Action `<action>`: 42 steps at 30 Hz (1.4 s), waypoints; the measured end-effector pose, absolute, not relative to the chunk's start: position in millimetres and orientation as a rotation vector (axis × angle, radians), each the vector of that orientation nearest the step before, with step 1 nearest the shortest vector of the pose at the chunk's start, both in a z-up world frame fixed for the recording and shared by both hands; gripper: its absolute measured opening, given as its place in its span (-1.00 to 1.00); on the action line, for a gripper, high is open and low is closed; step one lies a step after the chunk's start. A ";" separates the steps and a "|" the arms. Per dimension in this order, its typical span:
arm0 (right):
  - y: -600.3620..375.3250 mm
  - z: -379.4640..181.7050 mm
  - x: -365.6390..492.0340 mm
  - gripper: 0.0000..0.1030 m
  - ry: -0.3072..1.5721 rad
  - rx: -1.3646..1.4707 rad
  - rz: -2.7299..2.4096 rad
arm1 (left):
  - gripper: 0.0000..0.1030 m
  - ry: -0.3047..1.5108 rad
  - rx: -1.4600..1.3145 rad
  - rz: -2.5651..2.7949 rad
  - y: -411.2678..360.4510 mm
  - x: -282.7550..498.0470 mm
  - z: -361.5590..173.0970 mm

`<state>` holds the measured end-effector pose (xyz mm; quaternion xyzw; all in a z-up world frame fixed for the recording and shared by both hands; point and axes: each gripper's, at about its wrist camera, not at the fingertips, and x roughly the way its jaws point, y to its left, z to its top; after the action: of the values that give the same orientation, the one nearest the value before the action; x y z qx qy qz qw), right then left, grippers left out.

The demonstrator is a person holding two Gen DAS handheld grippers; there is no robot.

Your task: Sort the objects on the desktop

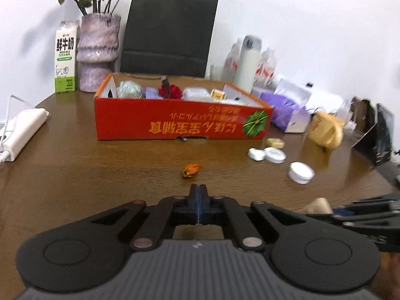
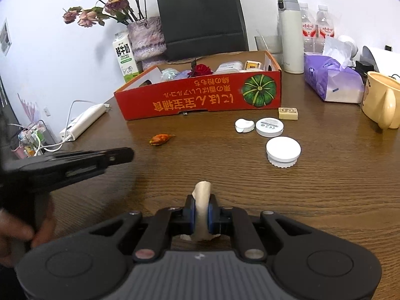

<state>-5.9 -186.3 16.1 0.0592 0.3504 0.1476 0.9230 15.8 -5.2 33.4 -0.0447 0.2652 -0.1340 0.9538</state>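
The brown table carries a red box that already holds several things, among them a red flower and small packages, so part of the sorting looks done. Outside the box there are a yellow mug, a white jar lid, a round white case, a smaller white case, a small cream block and an orange dried bud.

The right hand-held gripper is low over the table, tilted down, clamped on a crumpled beige paper. The left hand-held gripper has its fingers pressed together with nothing between them; it points at the bud, just before it.
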 end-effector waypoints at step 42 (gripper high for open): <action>-183.5 85.6 302.6 -0.82 0.816 0.178 0.254 | -0.69 0.750 -0.279 -0.091 39.4 315.3 80.9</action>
<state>302.6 -183.5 85.6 0.0863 0.3953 0.1230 0.9062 315.3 39.4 80.9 -0.1359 0.3648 -0.0444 0.9200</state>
